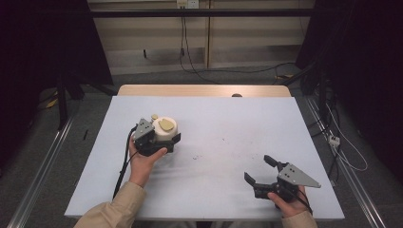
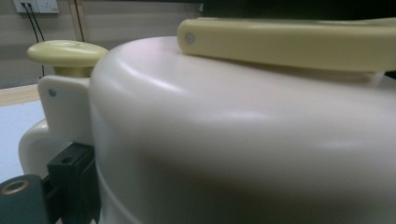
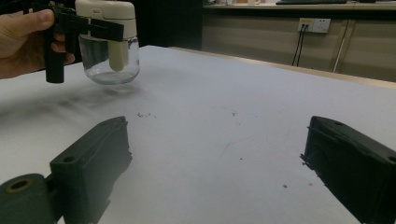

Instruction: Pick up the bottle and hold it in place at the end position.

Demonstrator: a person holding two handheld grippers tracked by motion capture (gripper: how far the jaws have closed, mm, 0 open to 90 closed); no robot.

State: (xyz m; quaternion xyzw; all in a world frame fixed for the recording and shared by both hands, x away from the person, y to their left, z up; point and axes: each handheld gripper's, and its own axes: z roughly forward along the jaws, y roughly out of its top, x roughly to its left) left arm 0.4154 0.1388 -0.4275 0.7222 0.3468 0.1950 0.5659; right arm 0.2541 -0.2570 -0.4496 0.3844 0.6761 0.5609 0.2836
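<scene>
A jar with a cream lid [image 1: 166, 124] and a clear glass body [image 3: 109, 60] is at the table's left. My left gripper [image 1: 161, 137] is shut on the lid, one black finger [image 2: 70, 172] pressed against its side. The lid [image 2: 243, 130] carries a yellow flat handle [image 2: 289, 44] and a yellow knob [image 2: 65, 52]. In the right gripper view the jar seems to hang slightly above the table, held by the left gripper [image 3: 88, 25] in a hand [image 3: 23, 42]. My right gripper [image 1: 258, 168] rests open at the front right, nothing between its fingers [image 3: 219, 158].
A pale blue mat [image 1: 214, 142] covers the table, with dark specks [image 1: 196, 156] near its middle. A small dark object [image 1: 236, 95] sits on the far wooden edge [image 1: 204, 90]. Cables [image 1: 190, 61] trail over the floor behind.
</scene>
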